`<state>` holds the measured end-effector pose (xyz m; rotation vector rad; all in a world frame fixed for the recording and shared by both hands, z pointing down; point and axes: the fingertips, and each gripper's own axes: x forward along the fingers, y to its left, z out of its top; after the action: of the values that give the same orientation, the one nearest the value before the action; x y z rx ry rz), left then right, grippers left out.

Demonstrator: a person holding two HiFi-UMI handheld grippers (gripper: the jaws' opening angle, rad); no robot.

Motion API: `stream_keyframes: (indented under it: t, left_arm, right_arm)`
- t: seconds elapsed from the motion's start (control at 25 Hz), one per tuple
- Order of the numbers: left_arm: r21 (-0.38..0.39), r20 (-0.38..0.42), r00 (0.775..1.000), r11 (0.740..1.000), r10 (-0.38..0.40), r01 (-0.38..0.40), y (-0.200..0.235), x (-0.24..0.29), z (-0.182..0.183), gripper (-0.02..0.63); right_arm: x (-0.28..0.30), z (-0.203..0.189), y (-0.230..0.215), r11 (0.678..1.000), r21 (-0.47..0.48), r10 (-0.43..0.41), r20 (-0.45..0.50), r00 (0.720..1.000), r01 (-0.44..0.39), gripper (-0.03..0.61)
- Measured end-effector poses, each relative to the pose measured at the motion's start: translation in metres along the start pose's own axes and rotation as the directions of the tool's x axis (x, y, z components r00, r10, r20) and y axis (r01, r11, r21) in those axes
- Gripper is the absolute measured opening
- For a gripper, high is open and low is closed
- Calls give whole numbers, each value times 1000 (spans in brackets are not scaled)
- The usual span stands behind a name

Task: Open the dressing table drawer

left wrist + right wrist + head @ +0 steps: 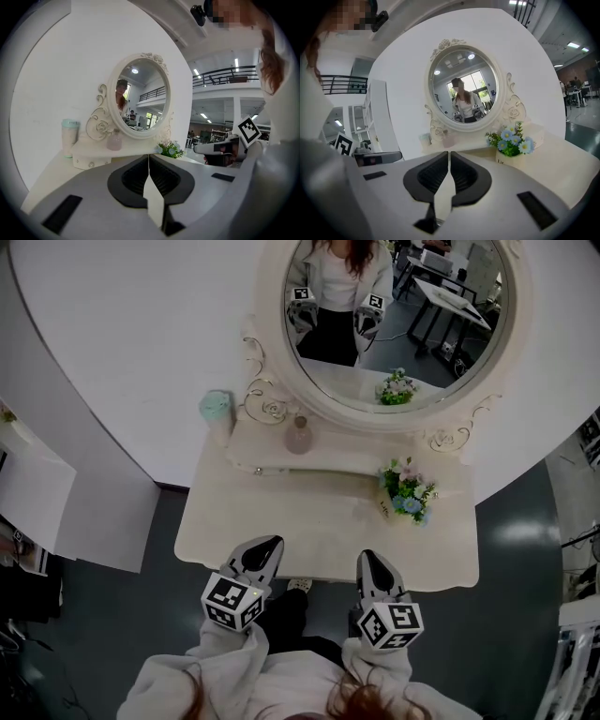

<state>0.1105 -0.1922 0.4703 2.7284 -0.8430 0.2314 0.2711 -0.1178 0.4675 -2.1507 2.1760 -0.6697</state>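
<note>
Both grippers are hovering over the near edge of the table (309,521), and neither is gripping anything.

I am seeing the left gripper (267,545) with its jaws pressed together on nothing, and the right gripper (370,559) is showing the same. The drawer (281,468) is sitting closed in the raised base under the mirror (398,324) at the far side, well apart from both. A cup (216,409), a bottle (298,435) and flowers (406,491) are standing around it.

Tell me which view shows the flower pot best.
The right gripper view: the flower pot stands close, side-on, blue blooms clear. The head view shows it small from above; the left gripper view catches only its greenery, far off.
</note>
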Motion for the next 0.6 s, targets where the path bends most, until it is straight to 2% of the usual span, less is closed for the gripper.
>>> stream_keyframes:
  t: [0.4, 0.6]
  left_arm:
    - [-23, -18, 999, 999, 42, -42, 48, 67, 18, 21]
    - [-30, -33, 996, 996, 79, -80, 76, 91, 16, 21]
  right_arm:
    - [65, 38, -33, 1000, -14, -2, 0, 1000, 2, 41]
    - [102, 42, -41, 1000, -14, 16, -23, 1000, -16, 40]
